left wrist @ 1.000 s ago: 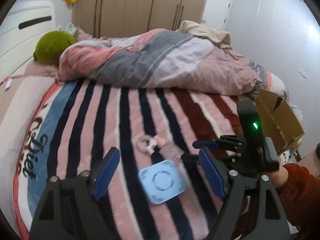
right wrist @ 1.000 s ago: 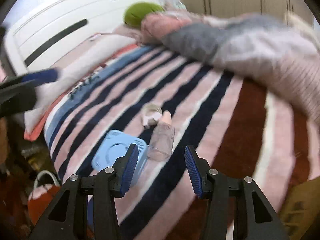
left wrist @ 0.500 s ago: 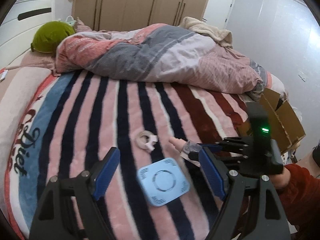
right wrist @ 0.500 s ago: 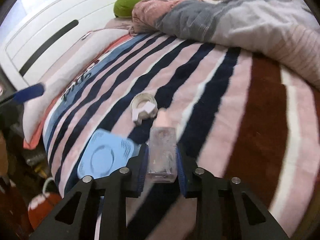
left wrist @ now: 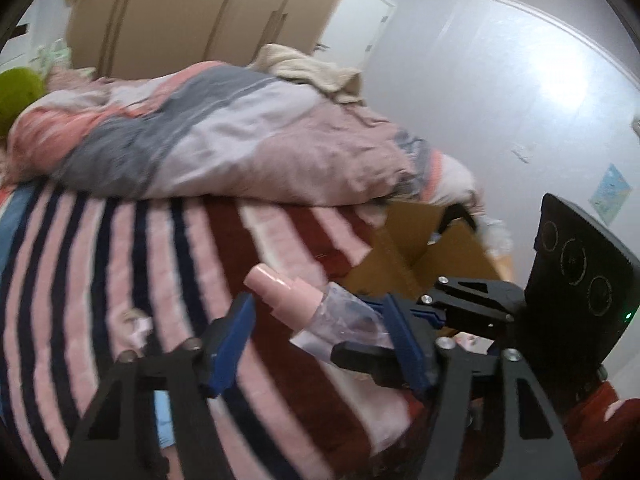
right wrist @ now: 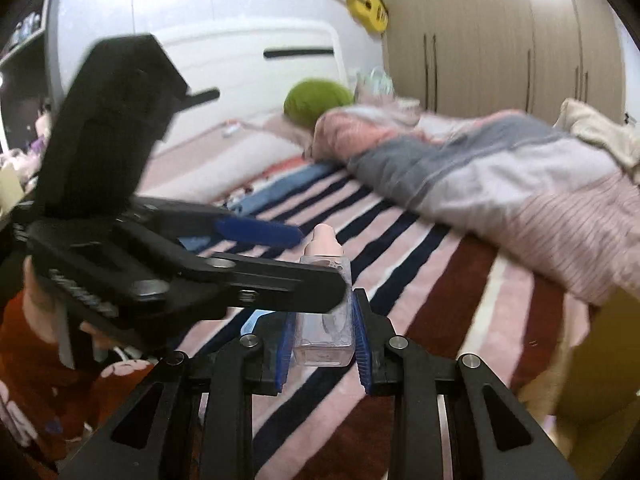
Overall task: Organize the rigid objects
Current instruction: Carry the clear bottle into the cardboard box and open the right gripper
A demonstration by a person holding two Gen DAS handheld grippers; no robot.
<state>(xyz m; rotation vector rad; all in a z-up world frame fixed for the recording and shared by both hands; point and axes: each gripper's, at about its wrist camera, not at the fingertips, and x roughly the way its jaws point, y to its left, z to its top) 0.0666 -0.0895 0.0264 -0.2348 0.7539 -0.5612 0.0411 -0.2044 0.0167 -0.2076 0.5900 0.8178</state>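
**Bottle lifted, box at two o'clock**

My left gripper [left wrist: 320, 344] hung wide and empty above the striped blanket [left wrist: 120, 260]. At its three o'clock, my right gripper [right wrist: 322, 340] pinched the clear bottle [right wrist: 326, 320] by its base, off the bed. The cardboard box [left wrist: 420, 252] sat beyond. I judged the smooth plastic might slip, or the crossed grippers collide.

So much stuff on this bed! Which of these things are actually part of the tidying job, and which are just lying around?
Part of the job:
- clear bottle with pink cap, clamped in the right gripper
- cardboard box beside the bed
- tape roll on the striped blanket
- left gripper, open, holding nothing

Just lying about:
- rumpled duvet
- green cushion
- yellow toy guitar on the wall
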